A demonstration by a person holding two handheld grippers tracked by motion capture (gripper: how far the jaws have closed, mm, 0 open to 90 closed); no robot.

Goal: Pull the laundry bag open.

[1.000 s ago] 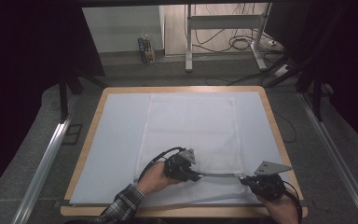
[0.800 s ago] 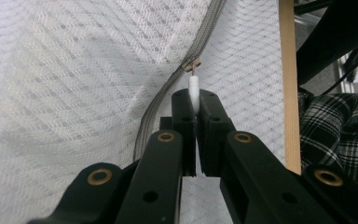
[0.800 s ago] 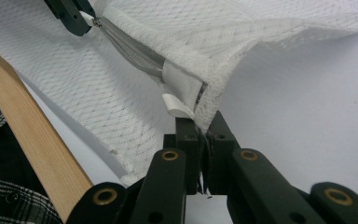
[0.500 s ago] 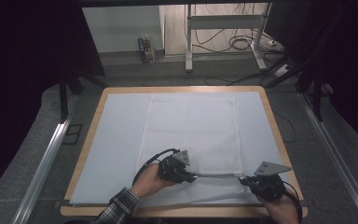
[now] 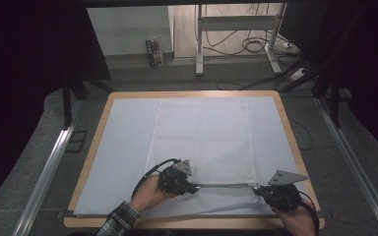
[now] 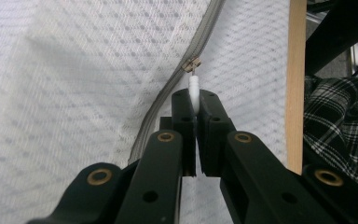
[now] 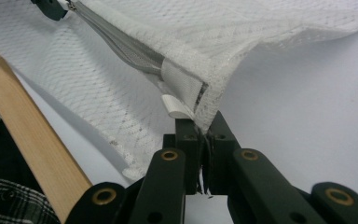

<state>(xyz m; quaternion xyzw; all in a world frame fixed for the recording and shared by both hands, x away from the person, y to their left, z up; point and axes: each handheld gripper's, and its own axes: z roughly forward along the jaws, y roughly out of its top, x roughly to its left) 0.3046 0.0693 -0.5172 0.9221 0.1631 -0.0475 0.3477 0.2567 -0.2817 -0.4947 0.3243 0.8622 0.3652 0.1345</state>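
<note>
The left gripper (image 6: 195, 105) has its jaws pinched tight on the white zipper pull (image 6: 194, 88) of a white mesh laundry bag (image 5: 204, 137), with the metal slider (image 6: 191, 64) sitting just ahead of the tips on the grey zipper (image 6: 168, 102). The right gripper (image 7: 204, 126) is clamped down on the bag's corner (image 7: 209, 100), right where the zipper ends. From the high view, the zipper (image 5: 224, 185) runs as a taut straight line along the bag's near edge between the left gripper (image 5: 192, 187) and the right gripper (image 5: 257, 189), on the pale mat (image 5: 128, 142). So the pull is probably along that line, with the right gripper anchoring the end.
</note>
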